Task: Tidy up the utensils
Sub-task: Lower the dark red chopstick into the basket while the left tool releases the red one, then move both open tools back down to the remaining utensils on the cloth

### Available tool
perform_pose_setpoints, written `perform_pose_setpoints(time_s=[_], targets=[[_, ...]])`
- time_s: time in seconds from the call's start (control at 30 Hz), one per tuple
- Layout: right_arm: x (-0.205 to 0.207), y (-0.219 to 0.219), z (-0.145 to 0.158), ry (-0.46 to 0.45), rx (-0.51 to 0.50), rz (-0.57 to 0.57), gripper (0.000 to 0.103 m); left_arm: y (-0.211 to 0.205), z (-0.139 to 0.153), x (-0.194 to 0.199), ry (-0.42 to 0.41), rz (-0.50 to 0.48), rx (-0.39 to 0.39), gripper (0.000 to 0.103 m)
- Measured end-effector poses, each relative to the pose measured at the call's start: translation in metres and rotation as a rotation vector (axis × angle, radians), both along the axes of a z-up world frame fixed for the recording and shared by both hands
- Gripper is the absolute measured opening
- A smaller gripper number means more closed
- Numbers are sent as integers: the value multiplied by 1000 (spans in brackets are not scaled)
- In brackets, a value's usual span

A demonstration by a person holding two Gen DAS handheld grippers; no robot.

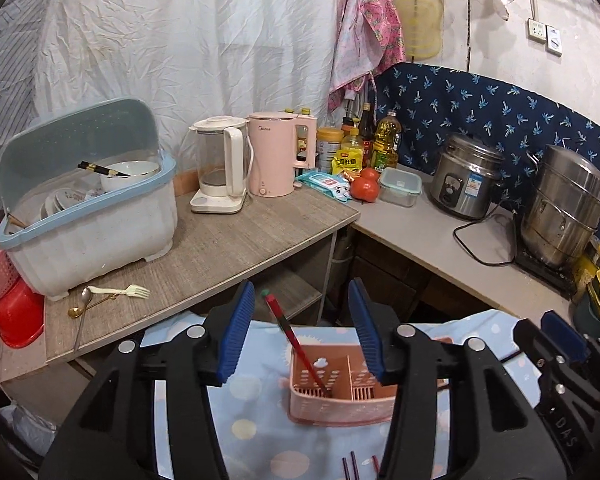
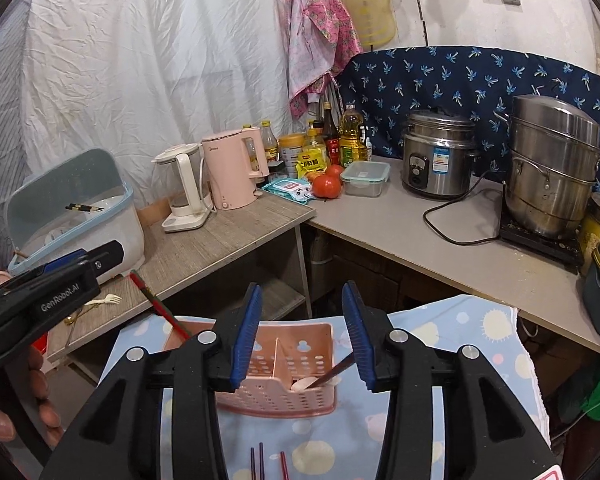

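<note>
Tabletop (image 1: 228, 240): wood-grain, carrying dish rack (image 1: 88, 216), two kettles, loose fork (image 1: 120, 291).
Pink basket (image 1: 340, 404): two compartments, on dotted cloth.
Left gripper (image 1: 300, 332): fingers spread, pinching nothing; red chopstick (image 1: 296, 340) leaning in left compartment.
Right gripper (image 2: 300, 336): fingers spread, empty; spoon (image 2: 320, 378) resting in right compartment.

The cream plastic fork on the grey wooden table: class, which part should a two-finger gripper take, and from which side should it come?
Grip the cream plastic fork across its slim handle, about midway, coming down from above. It lies flat on the grey wooden table, so the sides of the handle are the likeliest faces to pinch. Its handle end lies across a gold spoon, so keep nearer the tines.
</note>
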State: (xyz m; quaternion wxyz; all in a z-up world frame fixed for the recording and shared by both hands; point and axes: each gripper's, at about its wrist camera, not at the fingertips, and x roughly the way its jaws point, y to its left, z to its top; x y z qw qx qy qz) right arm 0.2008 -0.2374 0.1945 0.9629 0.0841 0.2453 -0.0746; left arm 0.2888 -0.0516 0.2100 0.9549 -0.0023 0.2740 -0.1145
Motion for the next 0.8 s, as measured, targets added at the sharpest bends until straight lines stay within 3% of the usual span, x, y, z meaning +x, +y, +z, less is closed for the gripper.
perform_pose_setpoints(time_s=[0.43, 0.8], targets=[[-87, 22, -22, 27, 0, 25, 43, 16, -13, -78, -3, -5, 33, 50], [-144, 35, -46, 73, 15, 23, 43, 21, -40, -137, 48, -51, 28, 50]])
